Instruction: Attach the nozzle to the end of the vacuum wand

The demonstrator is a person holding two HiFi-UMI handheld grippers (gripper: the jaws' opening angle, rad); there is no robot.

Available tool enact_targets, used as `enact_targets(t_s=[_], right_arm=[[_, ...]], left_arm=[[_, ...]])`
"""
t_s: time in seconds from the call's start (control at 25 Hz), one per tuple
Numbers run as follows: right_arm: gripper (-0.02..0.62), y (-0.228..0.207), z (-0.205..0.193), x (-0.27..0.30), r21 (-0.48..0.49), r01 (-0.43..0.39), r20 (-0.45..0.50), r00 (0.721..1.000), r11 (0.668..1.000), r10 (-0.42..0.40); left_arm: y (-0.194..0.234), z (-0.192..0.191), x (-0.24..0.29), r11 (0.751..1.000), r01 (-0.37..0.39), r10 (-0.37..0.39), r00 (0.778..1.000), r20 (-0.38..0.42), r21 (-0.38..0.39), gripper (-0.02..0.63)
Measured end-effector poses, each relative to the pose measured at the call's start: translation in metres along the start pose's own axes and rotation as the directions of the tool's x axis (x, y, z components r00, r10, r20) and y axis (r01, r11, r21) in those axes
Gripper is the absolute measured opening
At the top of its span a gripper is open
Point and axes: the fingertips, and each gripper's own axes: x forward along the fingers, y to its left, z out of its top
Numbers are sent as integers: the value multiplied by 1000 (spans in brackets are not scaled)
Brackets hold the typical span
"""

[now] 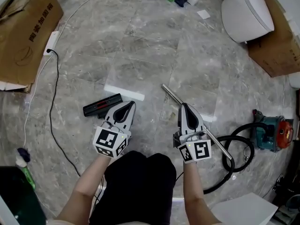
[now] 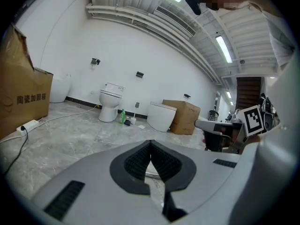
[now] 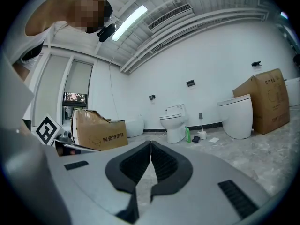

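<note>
A black flat vacuum nozzle lies on the grey floor, just left of my left gripper. The metal vacuum wand lies slanted on the floor and runs under my right gripper toward a black hose. Both grippers hang low over the floor, shut with nothing between their jaws. In the left gripper view the left gripper shows its pads closed, with a bit of the wand beyond them. In the right gripper view the right gripper is closed the same way.
A teal and red vacuum body sits at the right. Cardboard boxes stand at the far left and far right, with white toilets at the back. A power strip and black cable cross the floor on the left.
</note>
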Motion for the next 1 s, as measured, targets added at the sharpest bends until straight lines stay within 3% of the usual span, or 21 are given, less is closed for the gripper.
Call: enact_targets(t_s=[0.6, 1.0], right_arm=[[18, -17, -117, 13, -12, -121, 42, 992, 993, 121], [18, -3, -180, 10, -17, -211, -70, 975, 977, 209]], left_arm=[[25, -111, 40, 994, 77, -79, 997, 26, 73, 8], [21, -153, 24, 992, 127, -126, 992, -15, 16, 8]])
